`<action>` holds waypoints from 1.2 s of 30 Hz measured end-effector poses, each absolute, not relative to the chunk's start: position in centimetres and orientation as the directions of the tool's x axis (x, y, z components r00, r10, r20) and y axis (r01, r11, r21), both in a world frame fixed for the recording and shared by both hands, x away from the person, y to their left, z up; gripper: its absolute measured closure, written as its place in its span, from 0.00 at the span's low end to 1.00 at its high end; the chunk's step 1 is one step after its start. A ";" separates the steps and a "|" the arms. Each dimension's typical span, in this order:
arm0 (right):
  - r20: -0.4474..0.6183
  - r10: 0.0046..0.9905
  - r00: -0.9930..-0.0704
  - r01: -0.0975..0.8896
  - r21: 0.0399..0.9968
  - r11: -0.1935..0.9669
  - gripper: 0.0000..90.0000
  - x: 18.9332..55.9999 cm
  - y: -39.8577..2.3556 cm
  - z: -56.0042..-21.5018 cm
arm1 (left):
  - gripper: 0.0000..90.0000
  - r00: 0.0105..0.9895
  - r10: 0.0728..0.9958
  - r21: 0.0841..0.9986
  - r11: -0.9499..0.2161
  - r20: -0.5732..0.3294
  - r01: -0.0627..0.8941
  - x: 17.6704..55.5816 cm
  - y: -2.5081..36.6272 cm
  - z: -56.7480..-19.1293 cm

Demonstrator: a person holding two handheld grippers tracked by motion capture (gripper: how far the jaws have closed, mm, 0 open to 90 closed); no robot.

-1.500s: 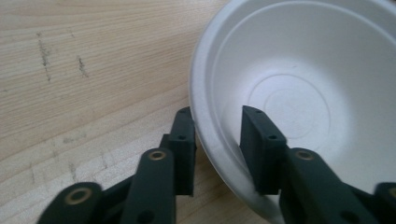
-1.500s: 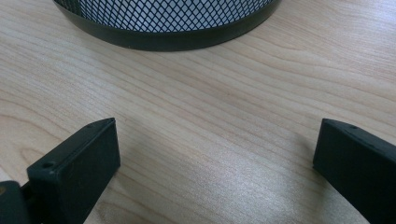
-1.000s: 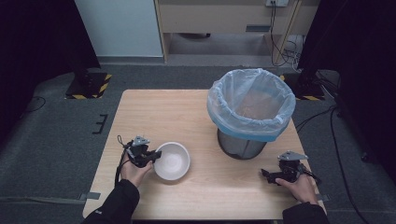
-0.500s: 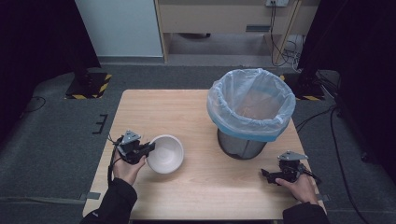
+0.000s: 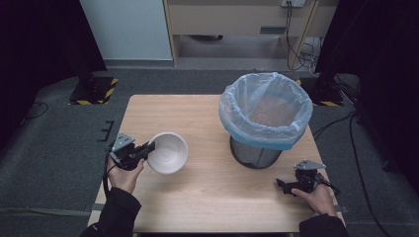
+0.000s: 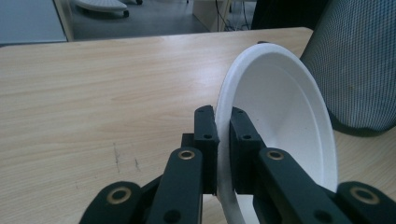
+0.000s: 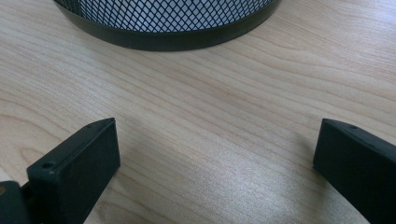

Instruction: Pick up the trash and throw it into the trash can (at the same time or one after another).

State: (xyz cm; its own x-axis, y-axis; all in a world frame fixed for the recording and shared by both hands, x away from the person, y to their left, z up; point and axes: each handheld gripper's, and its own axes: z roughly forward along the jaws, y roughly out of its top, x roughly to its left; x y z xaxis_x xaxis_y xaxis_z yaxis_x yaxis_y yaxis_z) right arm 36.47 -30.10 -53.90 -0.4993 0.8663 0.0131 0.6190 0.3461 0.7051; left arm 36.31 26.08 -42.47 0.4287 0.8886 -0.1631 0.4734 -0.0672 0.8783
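Two grippers, one bowl, one bin on your table. Far left: your left gripper pinches the near rim of the white bowl, one jaw inside the rim and one outside; the bowl is tipped up on edge, its hollow facing the bin, over the table's left part. Centre right: a black mesh bin lined with a pale blue bag, standing upright. Far right: your right gripper lies low near the bin's base, jaws spread wide over bare wood, holding nothing.
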 end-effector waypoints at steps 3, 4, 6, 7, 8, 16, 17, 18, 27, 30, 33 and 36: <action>0.013 0.866 -0.499 0.619 0.705 0.346 0.01 36.5 -30.1 -53.9 | 0.93 0.429 0.888 0.888 -0.055 -0.166 0.457 36.2 26.3 -42.0; 0.013 0.866 -0.499 0.619 0.705 0.346 0.01 36.5 -30.1 -53.9 | 0.93 0.430 0.887 0.891 -0.052 -0.166 0.451 36.1 26.4 -41.8; 0.013 0.866 -0.499 0.619 0.705 0.346 0.01 36.5 -30.1 -53.9 | 0.93 0.429 0.887 0.896 -0.043 -0.169 0.442 36.1 26.5 -41.5; 0.013 0.866 -0.499 0.619 0.705 0.346 0.01 36.5 -30.1 -53.9 | 0.93 0.429 0.887 0.899 -0.036 -0.173 0.437 36.0 26.6 -41.3; 0.013 0.866 -0.499 0.619 0.705 0.346 0.01 36.5 -30.1 -53.9 | 0.93 0.429 0.886 0.901 -0.030 -0.176 0.432 36.0 26.8 -41.1; 0.013 0.866 -0.499 0.619 0.705 0.346 0.01 36.5 -30.1 -53.9 | 0.93 0.433 0.882 0.923 0.006 -0.186 0.385 35.5 27.2 -39.6; 0.013 0.866 -0.499 0.619 0.705 0.346 0.01 36.5 -30.1 -53.9 | 0.93 0.434 0.881 0.925 0.010 -0.187 0.379 35.4 27.2 -39.4; 0.013 0.866 -0.499 0.619 0.705 0.346 0.01 36.5 -30.1 -53.9 | 0.93 0.435 0.881 0.928 0.013 -0.187 0.373 35.4 27.3 -39.2; 0.013 0.866 -0.499 0.619 0.705 0.346 0.01 36.5 -30.1 -53.9 | 0.93 0.442 0.877 0.949 0.044 -0.186 0.313 34.9 27.5 -37.3; 0.013 0.867 -0.499 0.619 0.706 0.345 0.01 36.5 -30.1 -53.9 | 0.93 0.448 0.875 0.953 0.047 -0.183 0.298 34.9 27.5 -36.9; 0.013 0.865 -0.501 0.619 0.704 0.348 0.01 36.5 -30.1 -53.9 | 0.93 0.457 0.870 0.957 0.052 -0.184 0.287 34.8 27.2 -36.5; 0.014 0.865 -0.502 0.619 0.703 0.349 0.01 36.6 -30.0 -53.9 | 0.93 0.469 0.865 0.960 0.048 -0.177 0.274 34.8 26.8 -35.9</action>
State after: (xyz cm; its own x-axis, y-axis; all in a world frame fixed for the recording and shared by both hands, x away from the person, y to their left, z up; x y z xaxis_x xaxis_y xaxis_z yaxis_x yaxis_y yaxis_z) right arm 36.56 -30.05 -53.88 -0.5020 0.8648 0.0136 0.6195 0.3486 0.7034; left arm 34.84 26.77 -35.92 0.4689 0.8653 -0.1773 0.2741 0.0482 0.9605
